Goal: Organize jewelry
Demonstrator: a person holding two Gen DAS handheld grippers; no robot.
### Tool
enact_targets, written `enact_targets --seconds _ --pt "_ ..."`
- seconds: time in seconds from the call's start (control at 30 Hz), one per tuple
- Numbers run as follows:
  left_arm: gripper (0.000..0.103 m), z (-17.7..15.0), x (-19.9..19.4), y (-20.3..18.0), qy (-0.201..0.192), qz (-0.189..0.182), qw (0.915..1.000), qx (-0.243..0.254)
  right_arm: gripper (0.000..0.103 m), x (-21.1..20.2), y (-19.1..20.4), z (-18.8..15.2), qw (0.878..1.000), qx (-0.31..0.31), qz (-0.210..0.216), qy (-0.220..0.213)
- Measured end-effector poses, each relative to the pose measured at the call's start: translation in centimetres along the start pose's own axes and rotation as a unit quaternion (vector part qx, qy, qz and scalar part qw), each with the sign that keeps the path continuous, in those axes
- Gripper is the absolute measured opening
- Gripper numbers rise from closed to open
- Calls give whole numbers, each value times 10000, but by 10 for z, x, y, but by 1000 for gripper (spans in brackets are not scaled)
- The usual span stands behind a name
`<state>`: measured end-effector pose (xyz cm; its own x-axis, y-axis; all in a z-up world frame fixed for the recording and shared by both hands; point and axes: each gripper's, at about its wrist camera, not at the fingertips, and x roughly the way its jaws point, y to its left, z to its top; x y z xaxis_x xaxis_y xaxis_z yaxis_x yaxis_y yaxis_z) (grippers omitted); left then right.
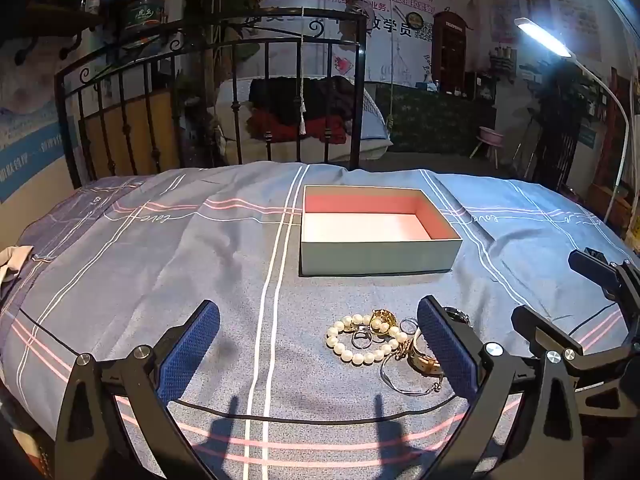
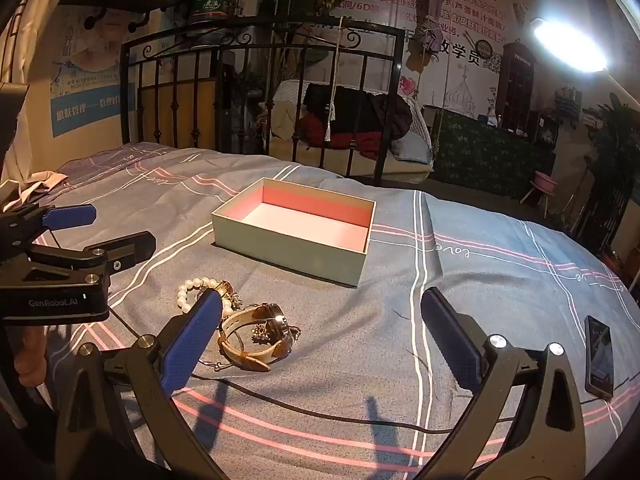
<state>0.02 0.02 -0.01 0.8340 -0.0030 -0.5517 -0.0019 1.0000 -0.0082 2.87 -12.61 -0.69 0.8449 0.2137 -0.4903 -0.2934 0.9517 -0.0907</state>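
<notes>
A heap of jewelry lies on the bed cover: a pearl bracelet (image 1: 360,340), rings (image 1: 362,338), a thin silver bangle (image 1: 404,380) and a gold watch with a tan strap (image 2: 260,336). An open box (image 1: 376,258) with a pink inside stands empty behind the heap; it also shows in the right wrist view (image 2: 296,254). My left gripper (image 1: 320,344) is open, low over the cover, with the heap by its right finger. My right gripper (image 2: 324,340) is open, the watch just inside its left finger. Each gripper shows in the other's view (image 1: 580,308) (image 2: 96,232).
A black phone (image 2: 599,356) lies on the cover at the right. A black cable (image 2: 320,412) runs across the cover in front of the jewelry. A black iron bed rail (image 1: 216,92) stands behind the bed. A lit lamp (image 1: 544,38) hangs at the right.
</notes>
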Motion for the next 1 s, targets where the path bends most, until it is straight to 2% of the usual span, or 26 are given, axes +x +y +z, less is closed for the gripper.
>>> enact_targets --seconds 0.77,1.0 --pt "97 -2 4 0 33 -64 10000 -25 98 6 -5 -1 10000 19 -24 -11" --pt "97 -4 2 0 -98 -110 9999 27 98 2 -1 -2 10000 55 -18 -5"
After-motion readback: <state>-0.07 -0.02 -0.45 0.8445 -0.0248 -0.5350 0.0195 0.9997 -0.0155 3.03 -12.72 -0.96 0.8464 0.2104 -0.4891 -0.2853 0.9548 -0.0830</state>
